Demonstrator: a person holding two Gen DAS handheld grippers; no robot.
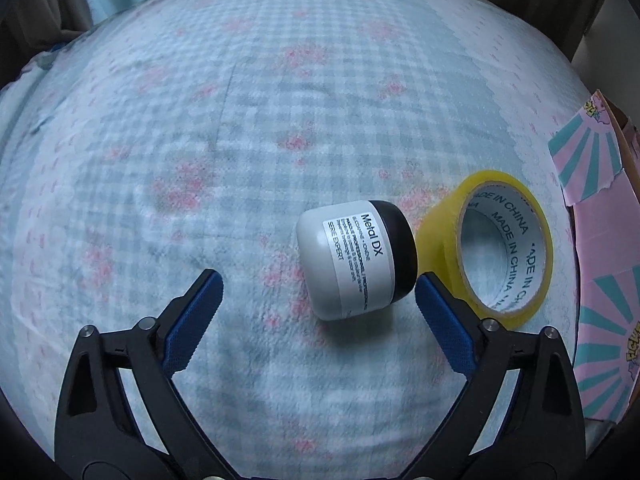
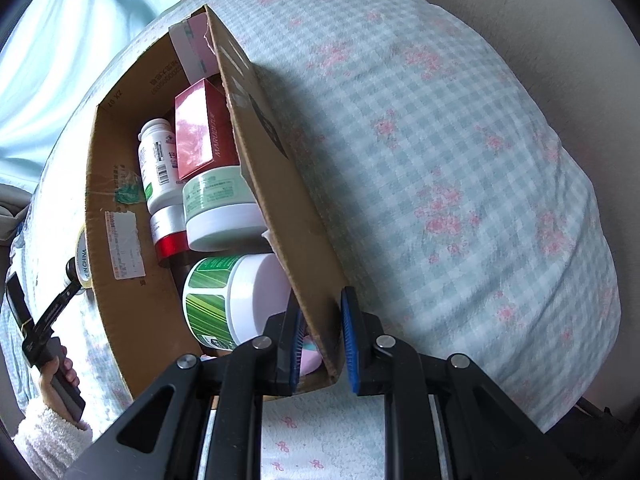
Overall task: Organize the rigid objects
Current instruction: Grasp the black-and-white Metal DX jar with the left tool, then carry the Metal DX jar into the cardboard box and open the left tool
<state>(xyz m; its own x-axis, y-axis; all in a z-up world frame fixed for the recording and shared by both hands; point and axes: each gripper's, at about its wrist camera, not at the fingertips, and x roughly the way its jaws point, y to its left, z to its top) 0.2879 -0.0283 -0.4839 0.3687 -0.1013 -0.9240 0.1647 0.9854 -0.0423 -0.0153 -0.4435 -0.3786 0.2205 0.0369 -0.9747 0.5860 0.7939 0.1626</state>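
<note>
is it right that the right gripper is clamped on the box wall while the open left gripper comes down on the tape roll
Not quite. The left wrist view shows the open left gripper closing in on the jar, not the tape roll beside it. The rest holds: the right gripper is clamped on the box wall.

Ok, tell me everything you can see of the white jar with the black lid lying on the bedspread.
The white jar is a squat, rounded tub, apparently plastic, with a black lid facing the yellow tape roll and seeming to touch it. It lies on its side on the checked floral bedspread. A white label reads "Metal DX". The lid is on. It sits between the open left gripper fingers, nearer the right-hand pad; neither clearly presses it.
</note>
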